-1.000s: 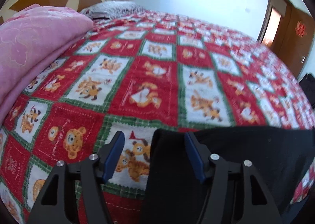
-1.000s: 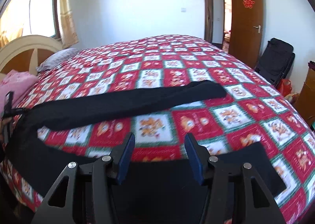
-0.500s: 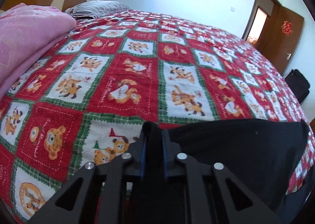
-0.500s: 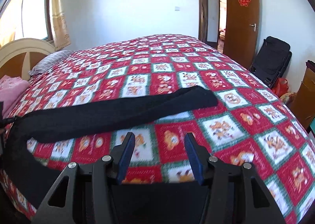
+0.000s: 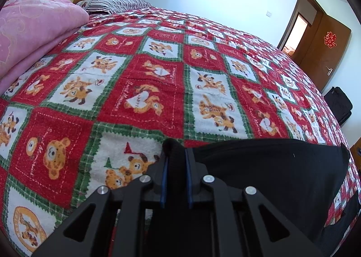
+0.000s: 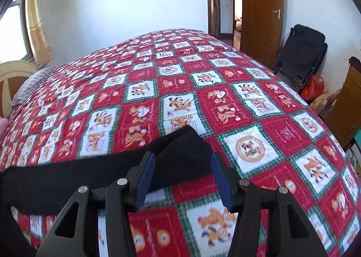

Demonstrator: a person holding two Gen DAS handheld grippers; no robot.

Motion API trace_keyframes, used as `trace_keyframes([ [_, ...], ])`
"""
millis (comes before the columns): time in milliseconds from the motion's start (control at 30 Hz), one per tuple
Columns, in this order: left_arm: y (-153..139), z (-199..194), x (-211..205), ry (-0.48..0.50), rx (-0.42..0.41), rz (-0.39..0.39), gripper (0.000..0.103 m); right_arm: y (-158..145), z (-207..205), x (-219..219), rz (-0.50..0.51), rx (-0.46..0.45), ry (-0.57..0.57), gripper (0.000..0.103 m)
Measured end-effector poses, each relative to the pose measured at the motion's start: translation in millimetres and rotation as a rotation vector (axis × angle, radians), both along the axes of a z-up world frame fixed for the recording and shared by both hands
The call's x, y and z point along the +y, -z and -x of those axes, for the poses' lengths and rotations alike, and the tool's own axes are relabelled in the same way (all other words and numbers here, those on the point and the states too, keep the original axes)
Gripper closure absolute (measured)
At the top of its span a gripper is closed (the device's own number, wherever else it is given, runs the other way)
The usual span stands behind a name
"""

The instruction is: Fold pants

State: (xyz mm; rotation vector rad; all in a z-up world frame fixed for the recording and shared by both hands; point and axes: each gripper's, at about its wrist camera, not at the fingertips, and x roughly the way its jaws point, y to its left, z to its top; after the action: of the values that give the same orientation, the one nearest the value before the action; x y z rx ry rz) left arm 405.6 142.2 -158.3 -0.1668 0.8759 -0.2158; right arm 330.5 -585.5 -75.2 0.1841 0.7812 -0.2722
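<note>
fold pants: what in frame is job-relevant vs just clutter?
In the job:
- black pants
- left gripper, jaws shut on the pants' corner
- right gripper, jaws open over the leg end

Lying about:
- patterned bedspread
- pink blanket
- striped pillow
- black bag

Black pants [image 5: 270, 162] on a red, white and green patchwork bedspread [image 5: 158, 76].

Cartoon bears and dogs in orange fill the bedspread's squares, edged in green plaid. Pinched between the left gripper [image 5: 175, 157]'s blue pads [image 5: 164, 175], the cloth is plain black. A pink blanket [image 5: 33, 31] lies far left of them; beyond, a grey-striped pillow [image 5: 112, 5].
</note>
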Motion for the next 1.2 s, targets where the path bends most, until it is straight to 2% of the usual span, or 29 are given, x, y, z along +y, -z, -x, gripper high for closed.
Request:
trace_keyframes([
  [267,2.2,-1.0,-0.2,-0.006,-0.001,-0.006,0.086,33.2,-74.2,-32.6,-0.062,0.116,-0.026,0.048],
  [367,2.7,-1.6,-0.8,-0.006,0.0,-0.015,0.086,54.0,-90.4,-35.6,-0.094,0.188,-0.071,0.048],
  [500,2.6,-1.4,-3.3,-0.008,0.001,-0.039,0.084,68.4,-97.3,-33.2,-0.124,0.206,-0.118,0.048],
  [533,2.2,-1.5,-4.8,-0.007,0.002,-0.052,0.084,69.7,-98.7,-30.2,-0.106,0.209,-0.127,0.056],
  [567,2.0,-1.7,-6.5,-0.006,0.004,-0.065,0.084,70.0,-100.3,-27.5,-0.079,0.216,-0.13,0.073],
  [633,0.3,-2.6,-10.9,-0.003,0.008,-0.1,0.085,67.0,-101.6,-25.5,-0.082,0.209,-0.142,0.09],
  [667,-2.7,-2.8,-15.1,0.01,0.002,-0.131,0.086,63.3,-100.7,-21.6,-0.063,0.204,-0.146,0.093],
  [700,-5.0,-2.5,-17.1,0.022,-0.007,-0.141,0.09,59.7,-99.6,-18.1,-0.041,0.197,-0.151,0.093],
  [800,-11.5,1.7,-15.6,0.026,-0.041,-0.126,0.091,33.9,-85.1,-5.7,0.021,0.116,-0.184,0.094],
  [867,-17.3,5.9,-10.2,0.014,-0.066,-0.089,0.091,18.7,-75.6,-1.0,0.055,0.067,-0.185,0.094],
  [967,-28.2,13.4,1.4,-0.009,-0.113,0.02,0.091,-9.1,-48.6,-0.4,0.098,-0.037,-0.194,0.094],
  [1033,-33.8,20.1,4.8,-0.011,-0.136,0.047,0.091,-19.1,-32.0,2.3,0.124,-0.078,-0.219,0.094],
  [1100,-36.8,24.9,3.6,-0.004,-0.142,0.063,0.091,-22.0,-23.9,3.8,0.136,-0.08,-0.232,0.094],
  [1200,-37.5,27.1,1.2,0.001,-0.132,0.063,0.091,-10.8,-23.0,2.2,0.108,-0.001,-0.231,0.094],
])
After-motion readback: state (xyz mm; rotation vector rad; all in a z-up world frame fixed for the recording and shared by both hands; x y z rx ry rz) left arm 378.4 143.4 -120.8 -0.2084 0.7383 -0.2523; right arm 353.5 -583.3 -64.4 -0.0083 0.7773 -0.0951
